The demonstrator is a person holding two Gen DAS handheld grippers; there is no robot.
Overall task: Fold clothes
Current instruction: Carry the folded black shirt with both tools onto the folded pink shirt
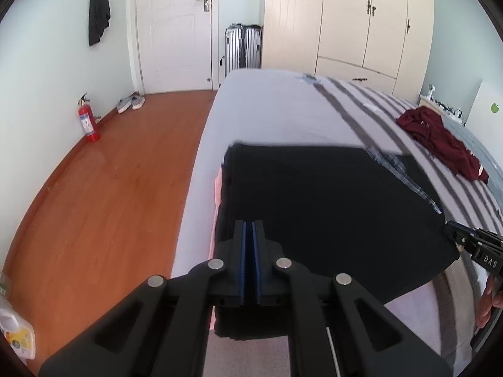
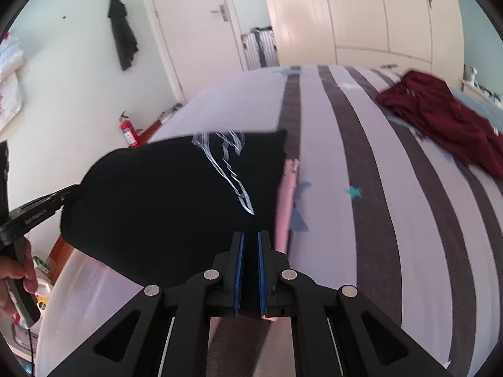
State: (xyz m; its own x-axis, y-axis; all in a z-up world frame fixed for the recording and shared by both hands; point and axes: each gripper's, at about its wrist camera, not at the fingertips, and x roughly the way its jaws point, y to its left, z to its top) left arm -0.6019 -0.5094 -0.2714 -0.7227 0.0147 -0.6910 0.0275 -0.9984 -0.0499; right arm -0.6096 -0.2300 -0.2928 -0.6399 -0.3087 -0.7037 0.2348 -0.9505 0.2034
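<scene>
Left gripper (image 1: 250, 224) and right gripper (image 2: 250, 235), each clenched on a near corner of the black T-shirt (image 1: 314, 207) above the pink garment (image 2: 287, 201) by the bed's (image 2: 361, 251) left edge; uneven lowering would likely skew the stack.

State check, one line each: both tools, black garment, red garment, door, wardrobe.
left tool: shut on black garment's edge
right tool: shut on black garment's edge
black garment: folded, held at two corners above a pink item
red garment: crumpled, unfolded, on bed
door: closed
wardrobe: doors closed
</scene>
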